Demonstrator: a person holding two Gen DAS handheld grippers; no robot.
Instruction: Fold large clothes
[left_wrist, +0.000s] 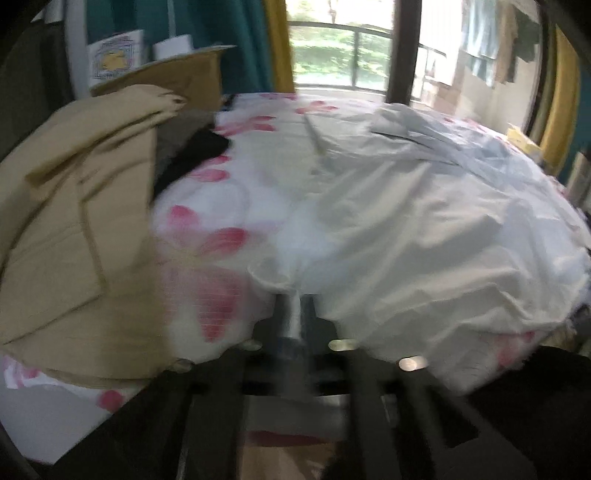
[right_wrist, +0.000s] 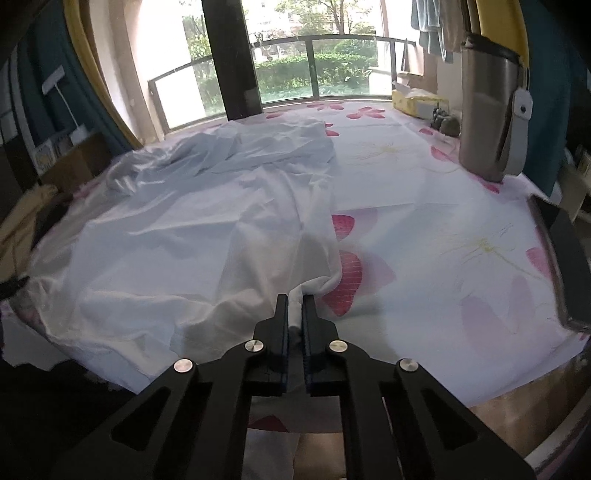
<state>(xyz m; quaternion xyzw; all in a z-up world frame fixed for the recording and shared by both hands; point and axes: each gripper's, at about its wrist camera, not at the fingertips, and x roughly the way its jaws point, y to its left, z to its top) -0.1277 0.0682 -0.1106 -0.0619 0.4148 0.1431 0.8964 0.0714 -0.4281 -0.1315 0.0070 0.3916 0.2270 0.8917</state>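
Both tools are clamped on the white garment (right_wrist: 207, 229) at the table's (right_wrist: 461, 258) near edge: left tool (left_wrist: 294, 314), right tool (right_wrist: 294, 314).

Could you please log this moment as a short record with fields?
garment: white garment spread rumpled on the floral sheet
left gripper: shut on the garment's near edge
right gripper: shut on the garment's near edge
beside garment: beige clothing piled at left
on sheet: steel tumbler upright, far right
image quality: left wrist view blurred
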